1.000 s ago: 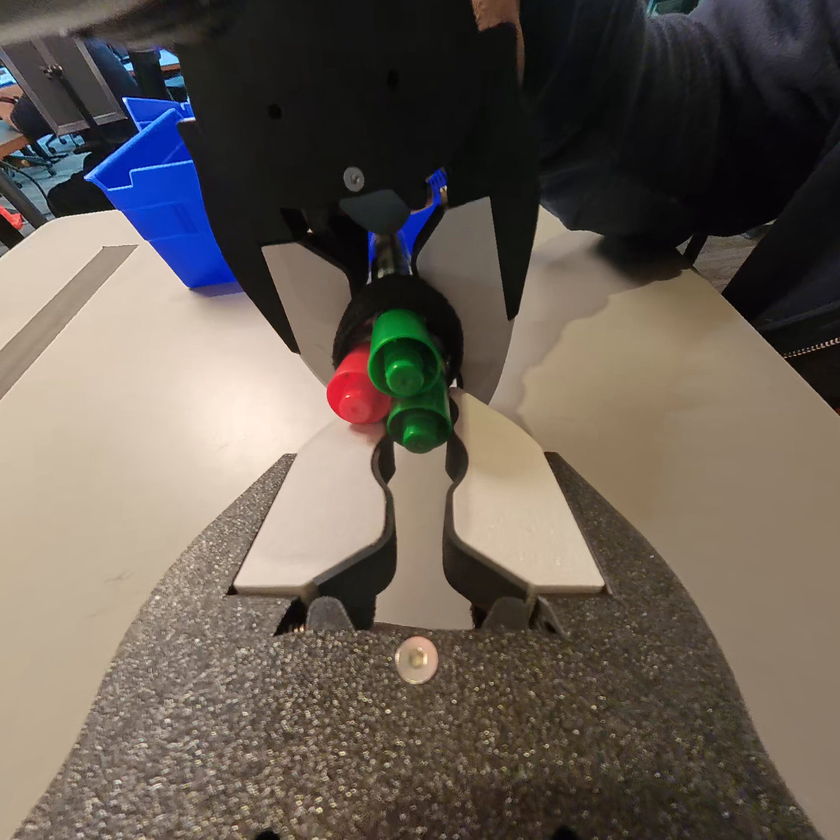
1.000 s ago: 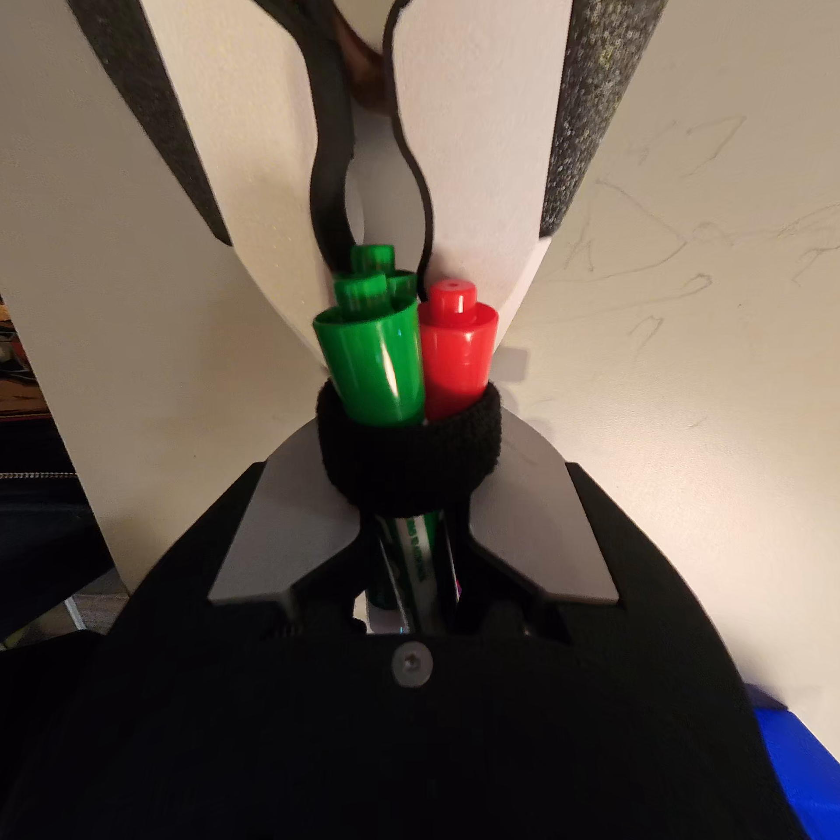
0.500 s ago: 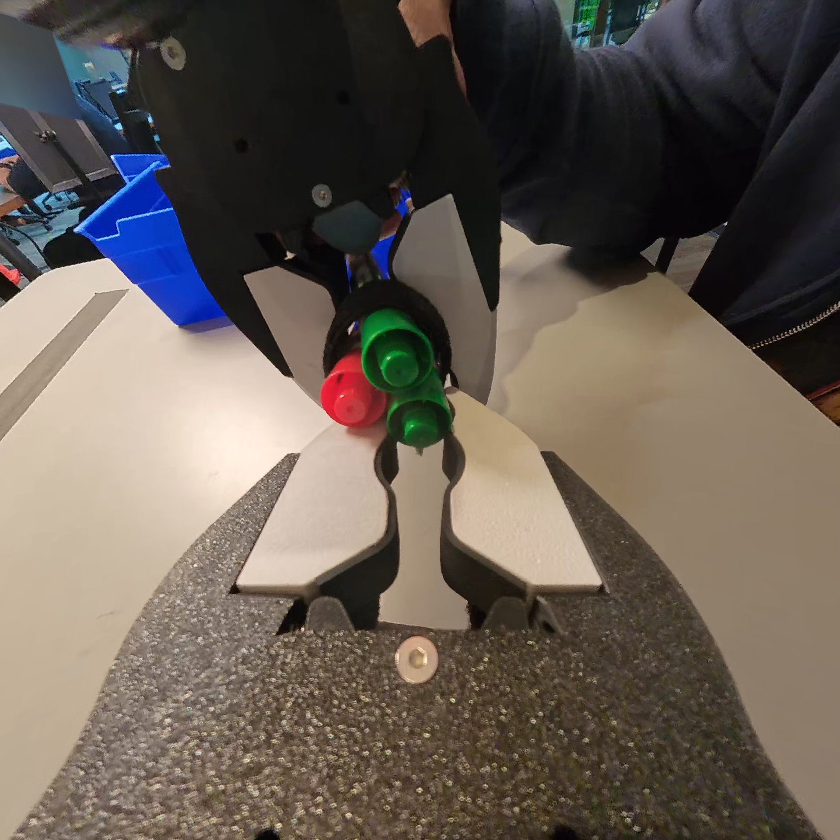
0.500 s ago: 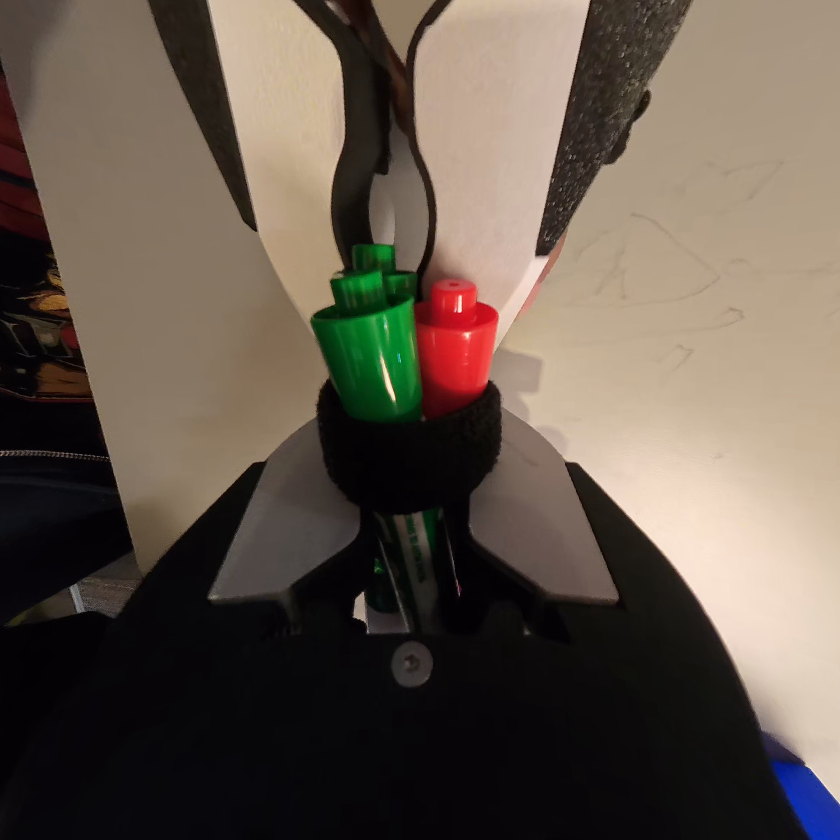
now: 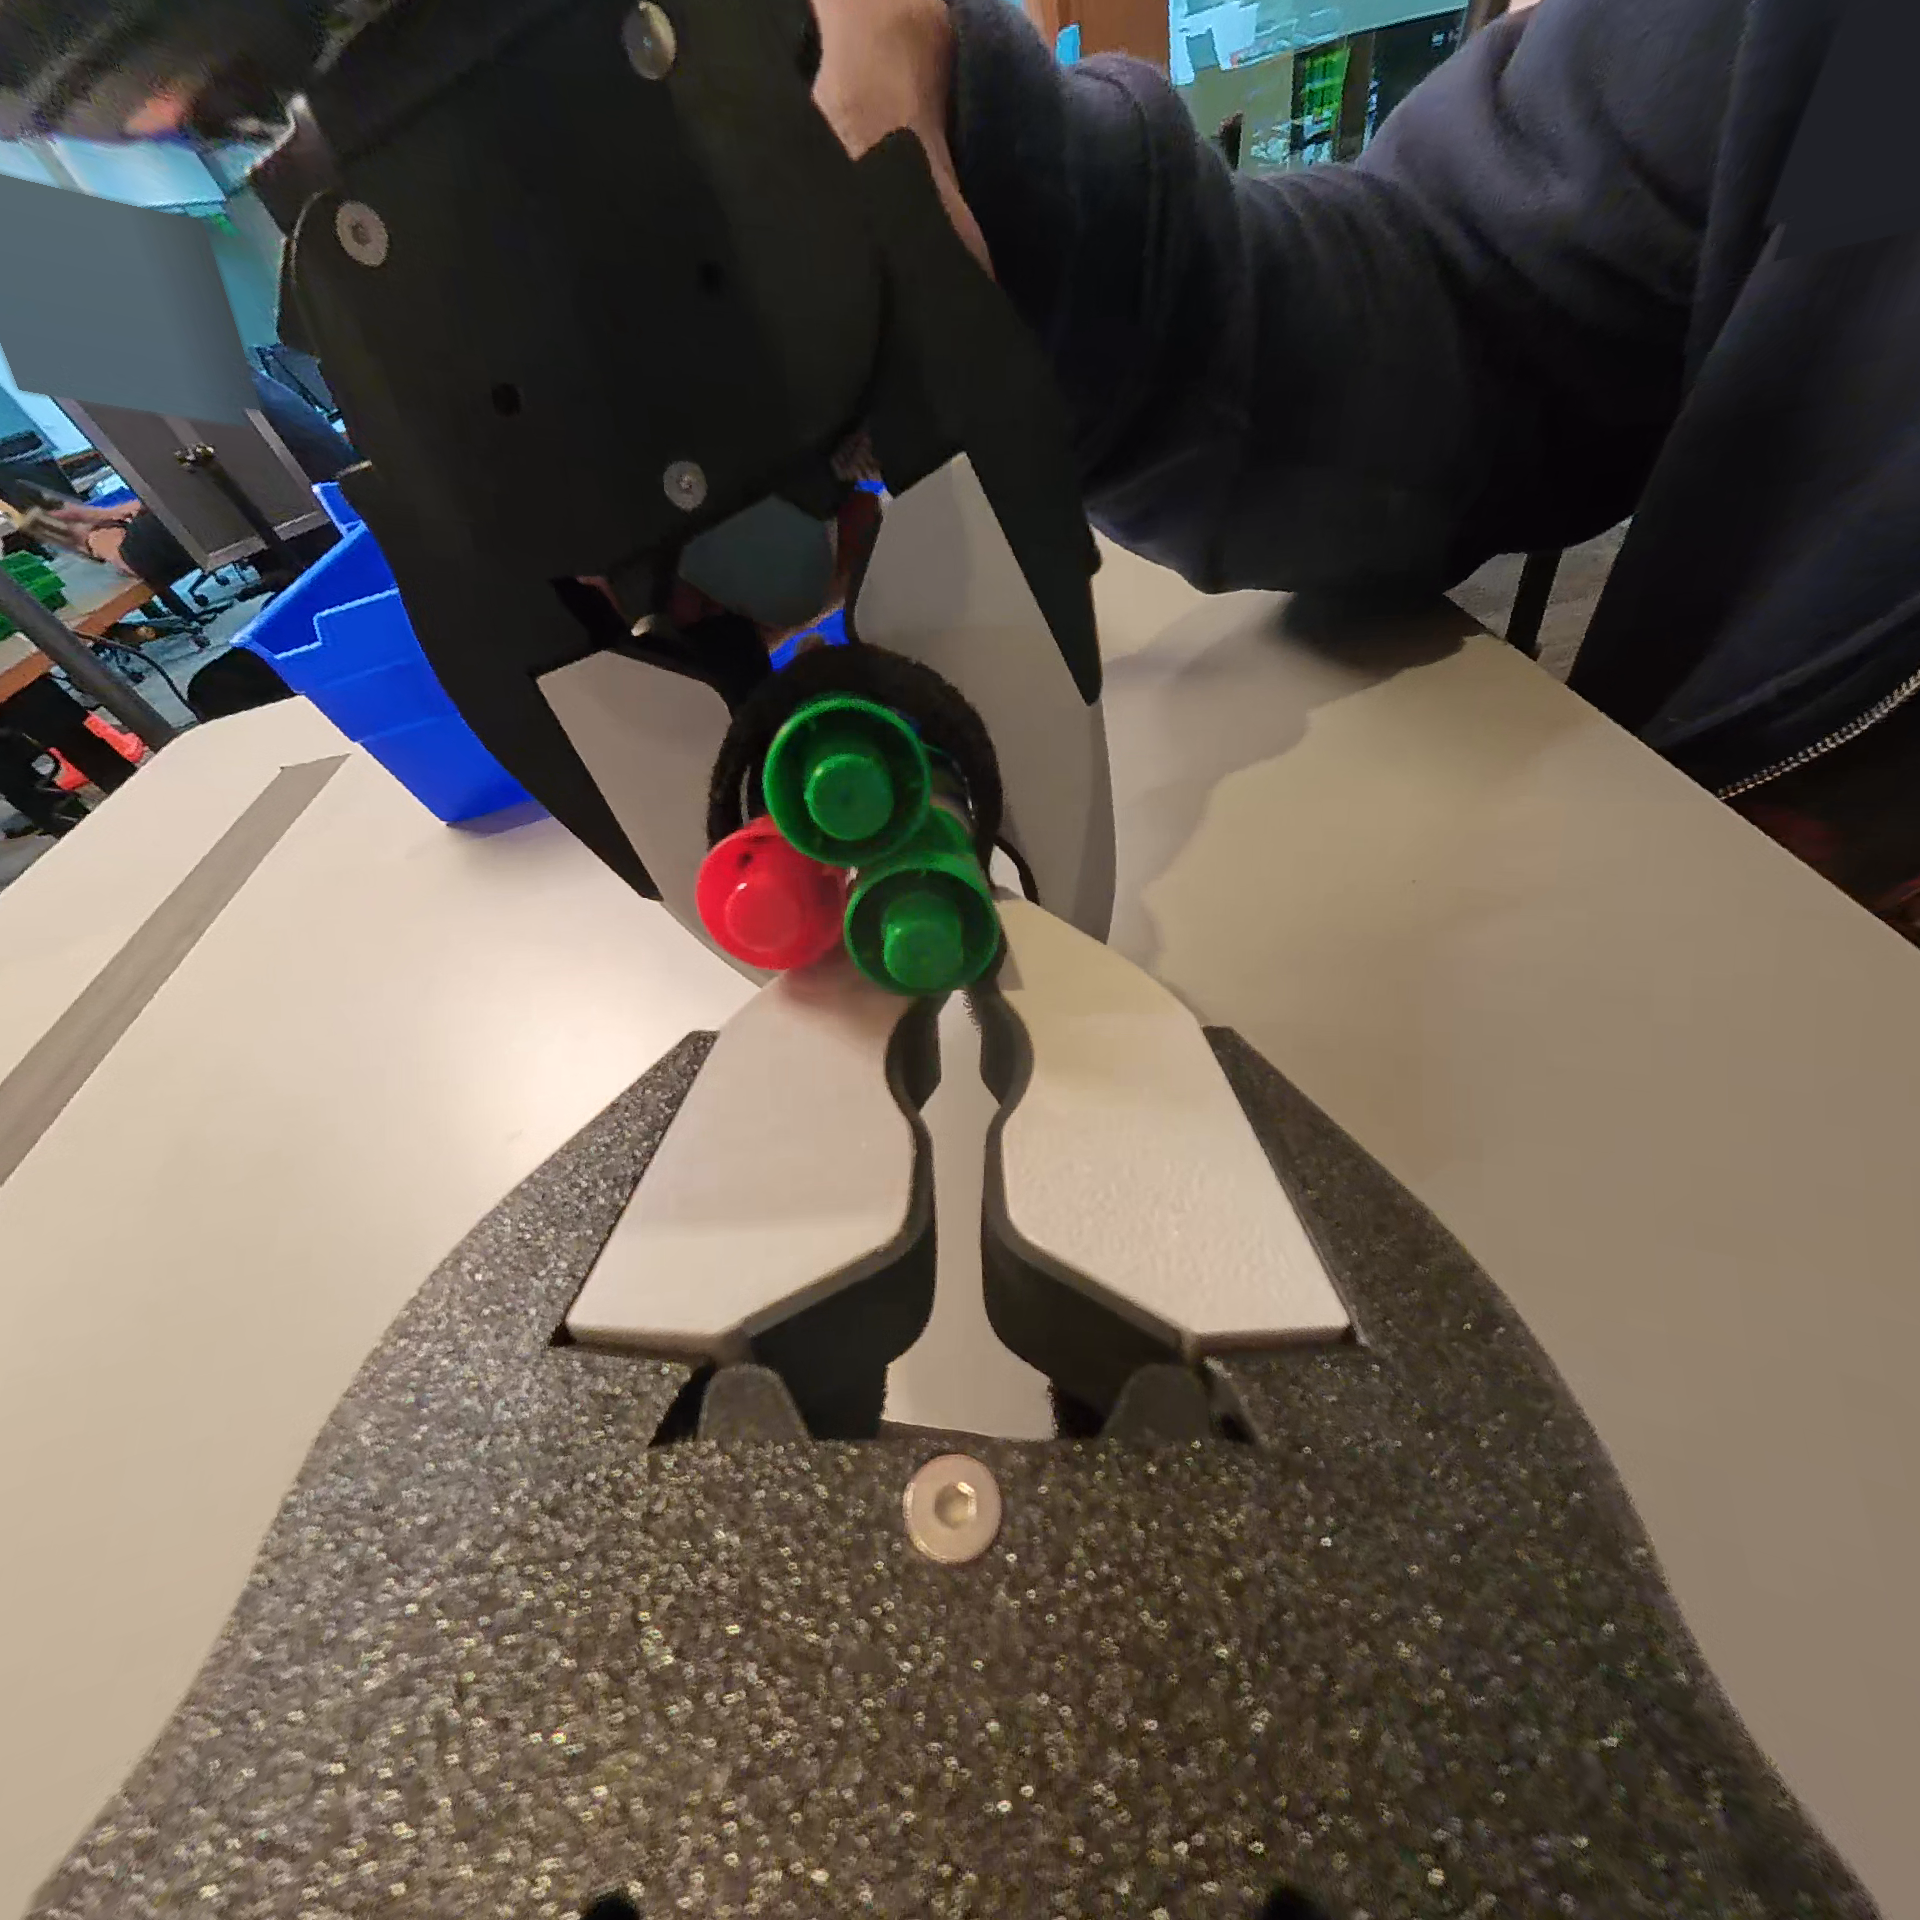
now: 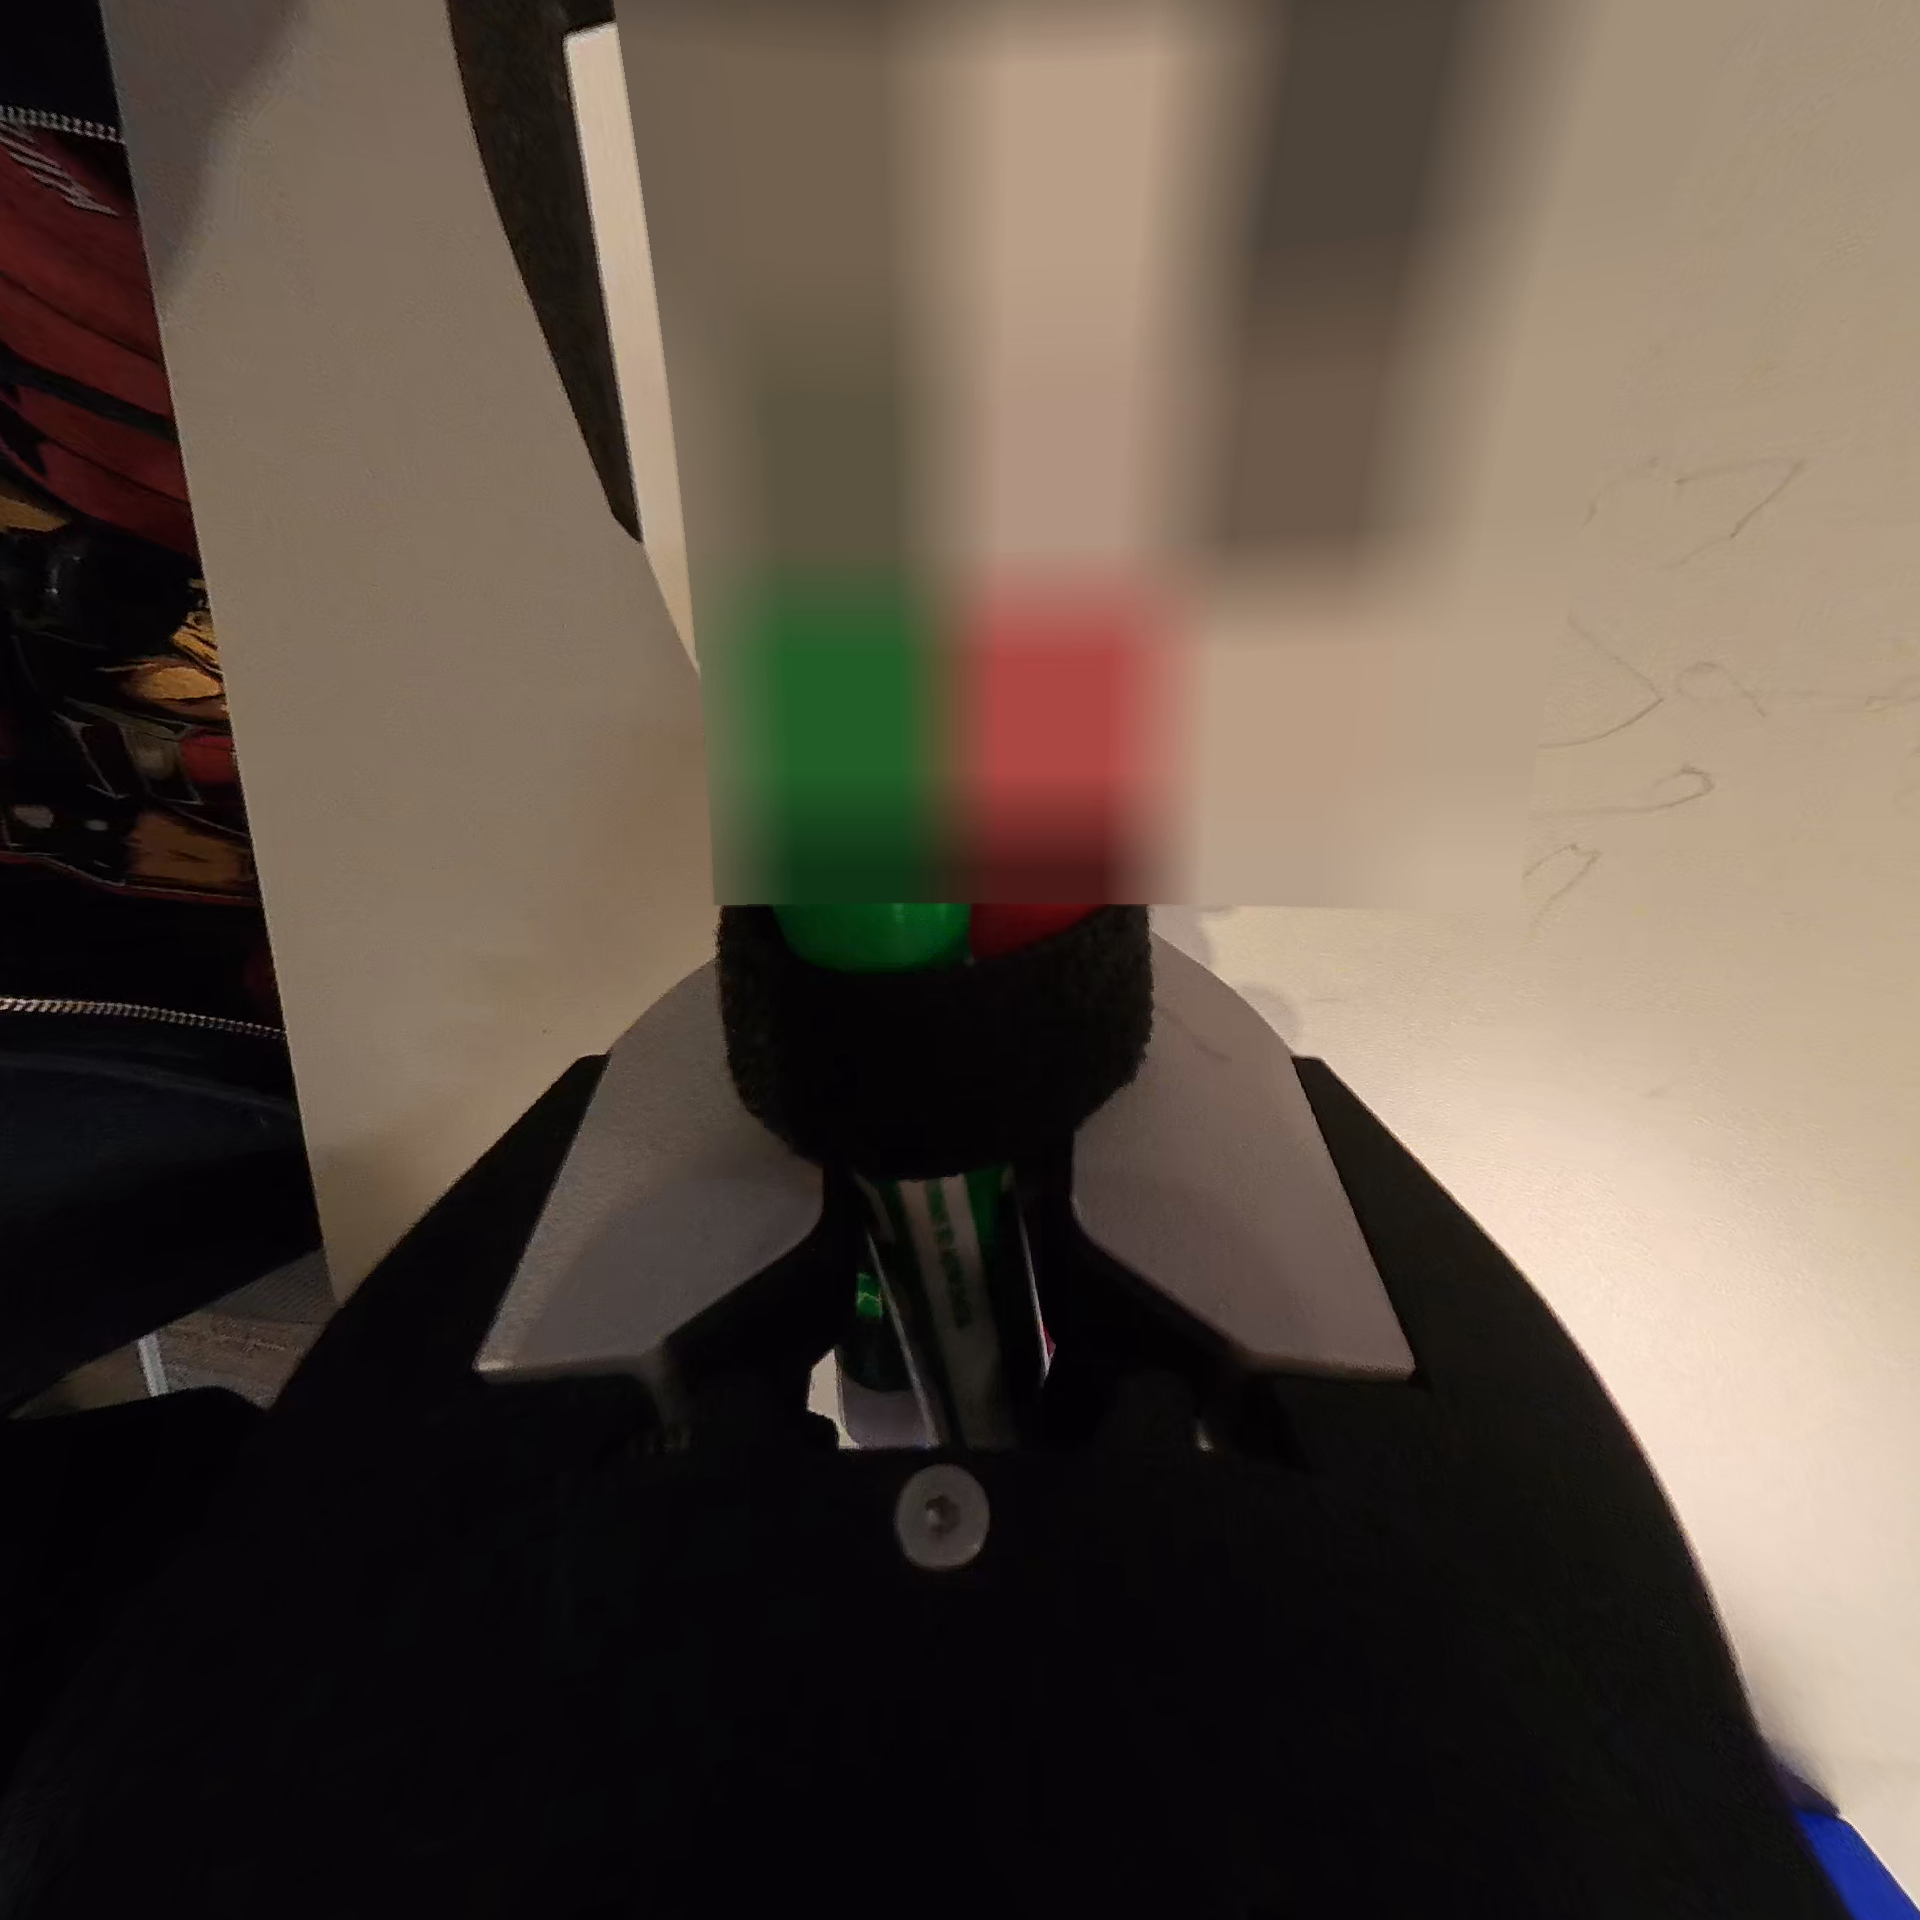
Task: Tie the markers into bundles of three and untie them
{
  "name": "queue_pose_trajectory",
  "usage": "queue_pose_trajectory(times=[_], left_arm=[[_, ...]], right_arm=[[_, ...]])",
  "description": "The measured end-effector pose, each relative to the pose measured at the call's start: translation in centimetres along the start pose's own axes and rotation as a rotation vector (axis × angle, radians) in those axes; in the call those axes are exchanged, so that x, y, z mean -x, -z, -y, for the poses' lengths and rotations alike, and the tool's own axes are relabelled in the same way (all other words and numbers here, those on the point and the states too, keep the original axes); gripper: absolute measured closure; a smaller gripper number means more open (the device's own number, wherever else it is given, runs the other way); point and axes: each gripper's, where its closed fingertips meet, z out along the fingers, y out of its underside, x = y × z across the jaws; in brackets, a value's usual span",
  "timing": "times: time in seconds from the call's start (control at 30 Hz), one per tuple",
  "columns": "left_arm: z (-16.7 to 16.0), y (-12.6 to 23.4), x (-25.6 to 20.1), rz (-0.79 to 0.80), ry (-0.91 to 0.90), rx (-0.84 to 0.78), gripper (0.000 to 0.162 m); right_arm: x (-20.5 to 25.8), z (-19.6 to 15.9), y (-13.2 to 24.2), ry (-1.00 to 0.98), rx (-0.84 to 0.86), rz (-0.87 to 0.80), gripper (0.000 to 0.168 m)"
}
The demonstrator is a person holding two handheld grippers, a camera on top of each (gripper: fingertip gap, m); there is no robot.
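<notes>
Three markers, two green (image 5: 844, 779) (image 5: 920, 930) and one red (image 5: 764, 899), are bundled by a black fuzzy band (image 5: 966, 727). My right gripper (image 5: 883, 904) is shut on the bundle's barrels and holds it above the table, caps pointing at the left wrist camera. In the right wrist view the band (image 6: 935, 1039) sits between its fingertips over a green barrel (image 6: 956, 1278); a mosaic patch hides the caps. My left gripper (image 5: 961, 997) is shut just below the lower green cap, with a thin strand of the black band pinched at its tips.
The pale table (image 5: 312, 1039) lies under both grippers. A blue bin (image 5: 374, 707) stands at its far left edge behind the right gripper. A person's dark sleeve (image 5: 1351, 364) reaches in from the upper right. Office furniture shows in the far background.
The right gripper has tilted and lifted with the bundle, so the caps face the left camera more squarely. The left fingertips have closed under the lower green cap.
</notes>
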Motion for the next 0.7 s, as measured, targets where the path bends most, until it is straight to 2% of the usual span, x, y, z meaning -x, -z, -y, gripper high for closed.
queue_pose_trajectory(times=[0.5, 0.7], left_arm=[[-0.40, 0.22, -0.31, -0.008, 0.048, 0.040, 0.160], [-0.86, 0.40, 0.18, 0.031, 0.069, 0.068, 0.149]], right_arm=[[-0.17, 0.08, 0.04, 0.007, -0.011, -0.002, 0.127], [-0.34, -0.03, 0.10, 0.002, -0.014, -0.002, 0.127]])
